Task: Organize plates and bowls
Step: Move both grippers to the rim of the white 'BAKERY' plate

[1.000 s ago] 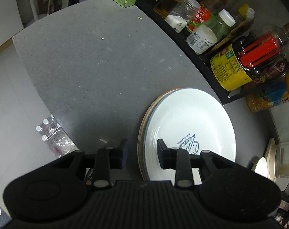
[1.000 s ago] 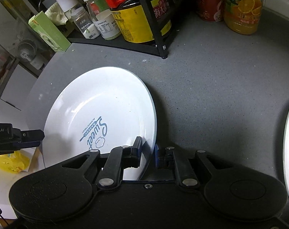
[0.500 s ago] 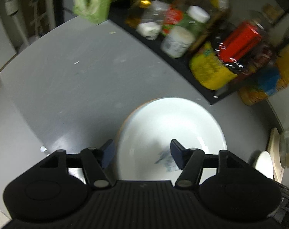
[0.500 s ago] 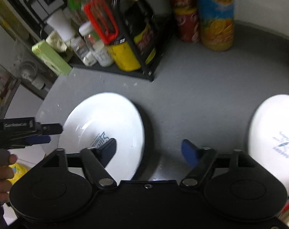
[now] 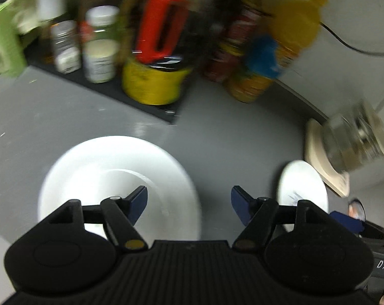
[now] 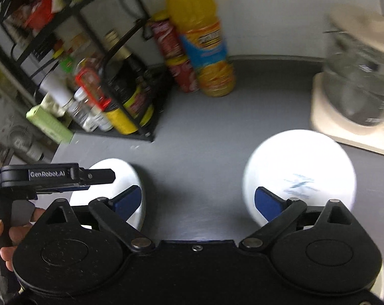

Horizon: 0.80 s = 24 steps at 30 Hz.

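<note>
A stack of white plates lies on the grey counter; it also shows at lower left in the right wrist view. A second white plate with blue lettering lies to the right, small in the left wrist view. My left gripper is open and empty, above the stack's right edge. My right gripper is open and empty, above bare counter between the two plates. The left gripper's body shows over the stack.
A black rack with sauce bottles and jars stands at the back left. An orange drink bottle and a red can stand by the wall. A glass jar on a cream board stands at the right.
My right gripper let go of the top plate's rim, opened wide and pulled up and back. My left gripper opened wider and swung right. The plate now lies on the stack.
</note>
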{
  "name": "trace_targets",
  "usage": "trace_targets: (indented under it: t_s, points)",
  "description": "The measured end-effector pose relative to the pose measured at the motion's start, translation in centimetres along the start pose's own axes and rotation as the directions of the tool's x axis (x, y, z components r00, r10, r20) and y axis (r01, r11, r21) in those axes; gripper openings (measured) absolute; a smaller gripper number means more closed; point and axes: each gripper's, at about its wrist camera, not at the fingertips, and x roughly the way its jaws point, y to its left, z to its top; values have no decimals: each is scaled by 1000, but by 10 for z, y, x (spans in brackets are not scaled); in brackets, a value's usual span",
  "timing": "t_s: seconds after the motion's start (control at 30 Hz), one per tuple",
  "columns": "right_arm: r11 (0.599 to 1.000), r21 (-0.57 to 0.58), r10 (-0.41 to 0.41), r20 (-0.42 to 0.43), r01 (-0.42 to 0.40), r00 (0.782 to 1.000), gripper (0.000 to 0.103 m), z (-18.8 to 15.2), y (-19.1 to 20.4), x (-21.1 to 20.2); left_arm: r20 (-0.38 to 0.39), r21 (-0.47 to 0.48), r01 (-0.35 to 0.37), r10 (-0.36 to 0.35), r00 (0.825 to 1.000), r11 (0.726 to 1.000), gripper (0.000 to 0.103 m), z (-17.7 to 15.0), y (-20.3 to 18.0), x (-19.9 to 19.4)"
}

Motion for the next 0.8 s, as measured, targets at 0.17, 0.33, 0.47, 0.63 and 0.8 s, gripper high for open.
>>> trace_targets:
  t_s: [0.17,0.33,0.47,0.63,0.8]
  points:
    - [999,34,-32,17,31,999,96,-1,-19,-12,-28,89,32,-29,999,995,72,0,-41,12]
    - [995,71,-67,25,65,997,96,-3,-35,-20,-67,160,40,-30,997,986,72,0,-71,26]
    - [989,115,-96,27,93,995,96,-6,-49,-24,-93,204,53,-34,995,978,72,-1,-90,37]
    - [977,182,-120,22,114,992,96,-9,-70,-26,-126,257,75,-43,991,963,72,-2,-112,50]
    - [964,225,-146,10,140,989,96,-10,-86,-24,-167,286,75,-28,986,955,72,-2,-129,63]
